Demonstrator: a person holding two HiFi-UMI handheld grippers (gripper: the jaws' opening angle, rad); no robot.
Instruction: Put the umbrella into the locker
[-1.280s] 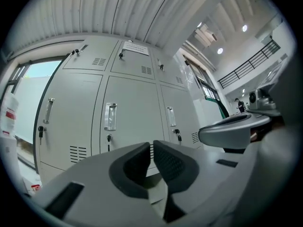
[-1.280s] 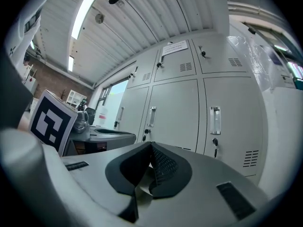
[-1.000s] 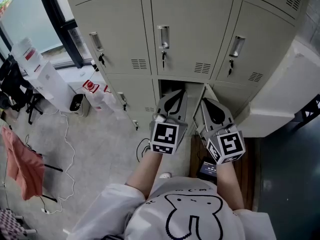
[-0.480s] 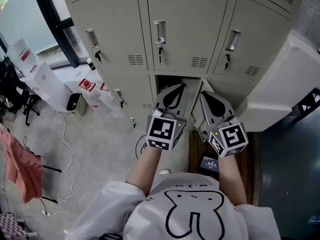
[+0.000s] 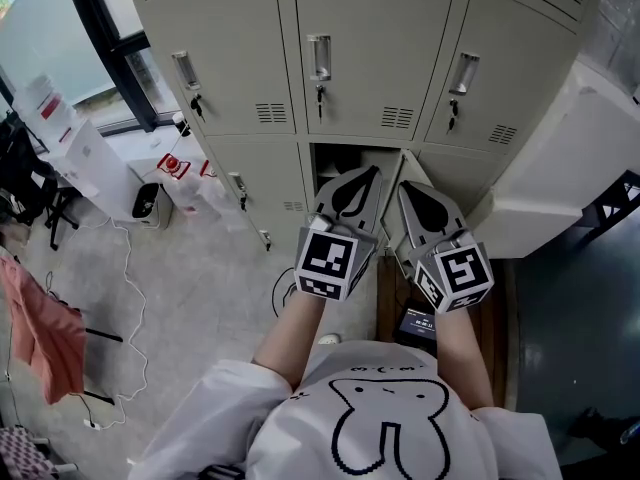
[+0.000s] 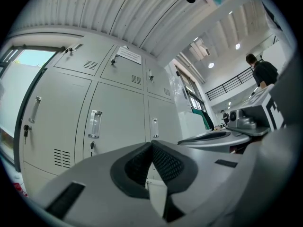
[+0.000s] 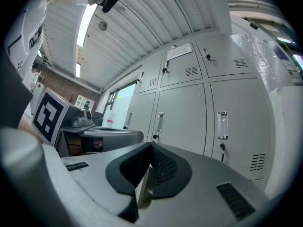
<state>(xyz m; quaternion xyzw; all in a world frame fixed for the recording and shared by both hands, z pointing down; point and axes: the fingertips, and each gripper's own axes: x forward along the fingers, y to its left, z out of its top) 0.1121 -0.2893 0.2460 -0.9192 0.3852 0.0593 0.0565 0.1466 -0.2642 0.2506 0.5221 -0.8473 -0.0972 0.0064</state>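
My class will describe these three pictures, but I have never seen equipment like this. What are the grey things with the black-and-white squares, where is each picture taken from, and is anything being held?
There is no robot: a person holds a hand-held gripper in each hand, a grey two-jaw tool carrying a cube with square markers. The head view comes from a camera on the person's head, looking down: the left hand-held gripper and the right hand-held gripper point at a wall of grey lockers. The low middle locker stands open. The other two pictures come from cameras riding on each hand-held gripper, looking along its jaws. In both, the jaws are closed tip to tip with nothing between them. No umbrella shows in any picture.
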